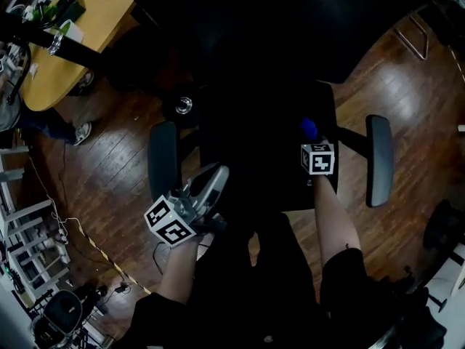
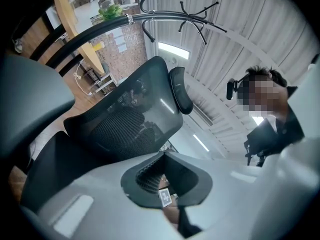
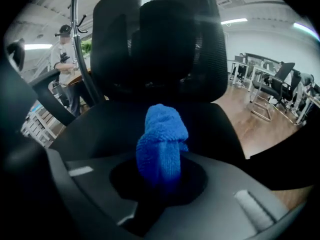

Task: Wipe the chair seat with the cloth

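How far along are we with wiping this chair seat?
Done: the blue cloth is clamped in the right gripper. In hand: it hangs over the chair seat; contact is unclear. To do: the wiping itself, as far as the dark seat shows. The left gripper is shut, empty, by the armrest.

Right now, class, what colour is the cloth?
Blue; the cloth shows best in the right gripper view.

There are one office chair (image 3: 160, 49) in front with two armrests (image 1: 163, 158), one blue cloth (image 3: 161, 144), two grippers (left gripper (image 1: 218, 173), right gripper (image 1: 312, 137)), one wooden table (image 1: 69, 53)
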`<state>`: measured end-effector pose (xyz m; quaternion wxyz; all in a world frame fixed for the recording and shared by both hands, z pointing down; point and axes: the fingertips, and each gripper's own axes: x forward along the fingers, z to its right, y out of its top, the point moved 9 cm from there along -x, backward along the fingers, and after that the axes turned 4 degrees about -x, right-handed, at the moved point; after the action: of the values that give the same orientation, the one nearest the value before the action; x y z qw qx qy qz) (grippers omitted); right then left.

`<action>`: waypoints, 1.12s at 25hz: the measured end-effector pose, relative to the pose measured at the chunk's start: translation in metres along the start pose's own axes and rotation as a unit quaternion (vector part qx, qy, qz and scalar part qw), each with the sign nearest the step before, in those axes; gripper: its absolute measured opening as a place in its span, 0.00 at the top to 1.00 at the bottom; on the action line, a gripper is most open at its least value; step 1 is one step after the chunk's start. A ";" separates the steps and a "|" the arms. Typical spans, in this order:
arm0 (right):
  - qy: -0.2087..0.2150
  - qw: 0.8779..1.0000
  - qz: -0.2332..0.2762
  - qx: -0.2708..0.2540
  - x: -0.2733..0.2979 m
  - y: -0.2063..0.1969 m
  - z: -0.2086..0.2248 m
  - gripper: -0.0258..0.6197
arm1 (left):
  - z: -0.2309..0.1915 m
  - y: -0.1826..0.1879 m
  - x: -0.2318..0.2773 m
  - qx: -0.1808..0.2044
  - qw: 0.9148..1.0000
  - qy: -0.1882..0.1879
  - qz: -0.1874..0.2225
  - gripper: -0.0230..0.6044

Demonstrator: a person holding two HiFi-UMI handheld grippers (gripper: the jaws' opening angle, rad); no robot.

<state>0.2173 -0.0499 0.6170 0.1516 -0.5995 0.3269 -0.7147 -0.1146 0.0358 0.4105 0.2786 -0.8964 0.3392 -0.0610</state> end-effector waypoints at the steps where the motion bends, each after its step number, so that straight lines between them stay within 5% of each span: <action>1: -0.011 1.000 0.000 0.005 -0.007 -0.001 0.007 0.90 | 0.000 0.001 -0.001 0.000 1.000 -0.001 -0.002 0.98; 15: -0.023 1.000 -0.006 -0.008 -0.018 -0.005 0.027 0.90 | 0.000 -0.002 0.003 0.001 1.000 0.004 0.015 0.98; 21: 0.067 0.996 0.009 -0.051 0.003 0.037 -0.042 0.90 | 0.010 0.010 -0.005 0.008 0.999 0.016 0.051 0.98; 28: 0.201 0.976 0.001 -0.082 0.038 0.045 -0.176 0.90 | 0.009 0.012 -0.017 0.015 0.996 0.033 0.081 0.98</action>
<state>0.0322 -0.0561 0.6049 0.0335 -0.4536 0.4089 -0.7912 -0.1312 0.0434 0.3980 0.2845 -0.8592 0.4190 -0.0732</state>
